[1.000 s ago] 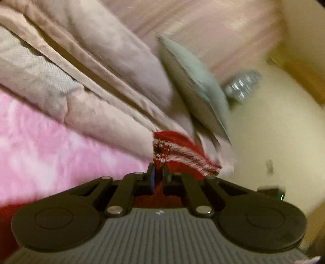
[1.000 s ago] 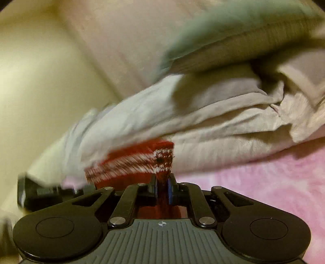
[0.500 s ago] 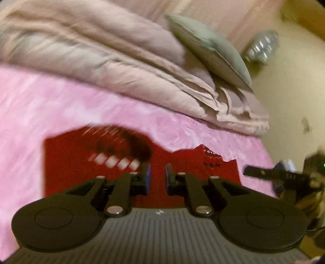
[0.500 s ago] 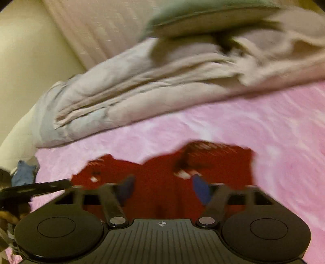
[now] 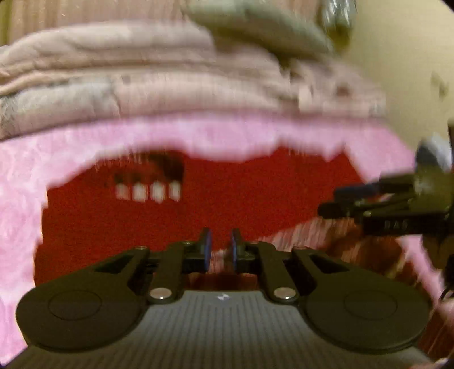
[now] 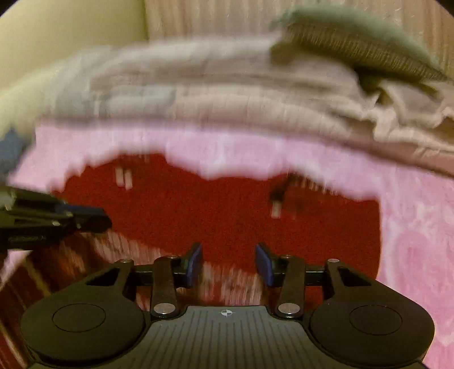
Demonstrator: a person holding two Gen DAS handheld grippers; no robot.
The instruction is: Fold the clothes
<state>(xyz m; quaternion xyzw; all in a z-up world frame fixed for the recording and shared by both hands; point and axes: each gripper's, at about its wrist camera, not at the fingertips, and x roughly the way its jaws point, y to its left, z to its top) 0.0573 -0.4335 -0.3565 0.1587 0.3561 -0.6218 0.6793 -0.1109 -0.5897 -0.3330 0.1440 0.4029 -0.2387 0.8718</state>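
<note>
A red knitted garment [image 5: 241,195] is seen spread flat on a pink bedspread [image 5: 17,227], with a white and dark pattern near its far edge. Its near part, paler and ribbed, is blurred, so its fold cannot be made out. Beyond the garment, along the far side of the bed, a beige folded duvet [image 5: 142,85] is piled, and a grey-green pillow [image 5: 264,25] is laid on top of it. A cream wall [image 5: 411,42] is visible at the bed's far right corner.

The left gripper [image 5: 220,252] is held low over the near edge of the garment; its jaws are parted by only a narrow gap and nothing is gripped between them. The right gripper [image 6: 229,264] is held over the same near edge, further to the right, with its jaws set wide apart and empty, blue pads [image 6: 195,262] showing on the inner faces. Each gripper appears at the side of the other's view, above the garment. Both views are smeared by motion blur.
</note>
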